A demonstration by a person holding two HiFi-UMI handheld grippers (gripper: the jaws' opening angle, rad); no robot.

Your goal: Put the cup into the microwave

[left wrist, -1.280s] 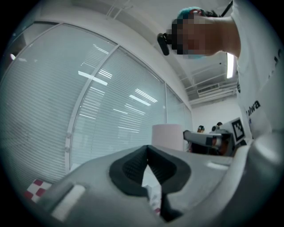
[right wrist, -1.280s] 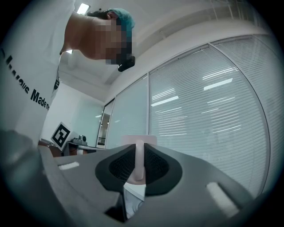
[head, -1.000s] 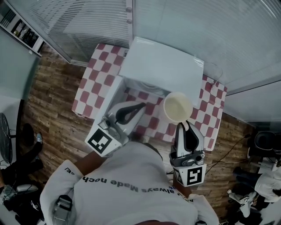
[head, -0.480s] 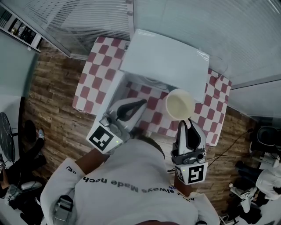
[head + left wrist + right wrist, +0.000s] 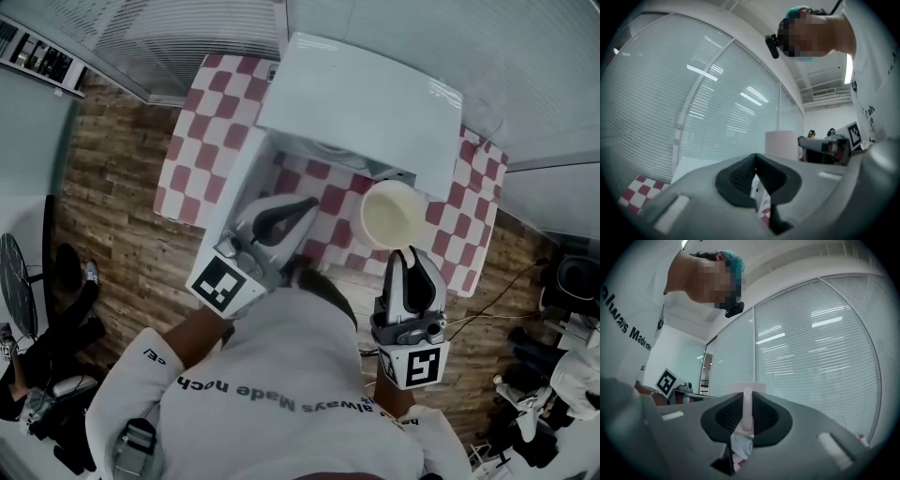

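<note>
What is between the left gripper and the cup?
No object: in the head view only checkered tablecloth shows in the gap between the left gripper and the cup, which the right gripper holds.

The microwave [image 5: 361, 98] stands on the table [image 5: 202, 141], directly ahead of both grippers. Its door [image 5: 246, 173] stands open, just to the left of the left gripper [image 5: 305, 208]. The right gripper [image 5: 410, 251] sits to the right of the left gripper, apart from it. The cup [image 5: 392, 214] is at the tip of the right gripper, with its handle between the jaws. It is above the table, just before the microwave's open front. From the left gripper, the cup lies ahead and to the right.
</note>
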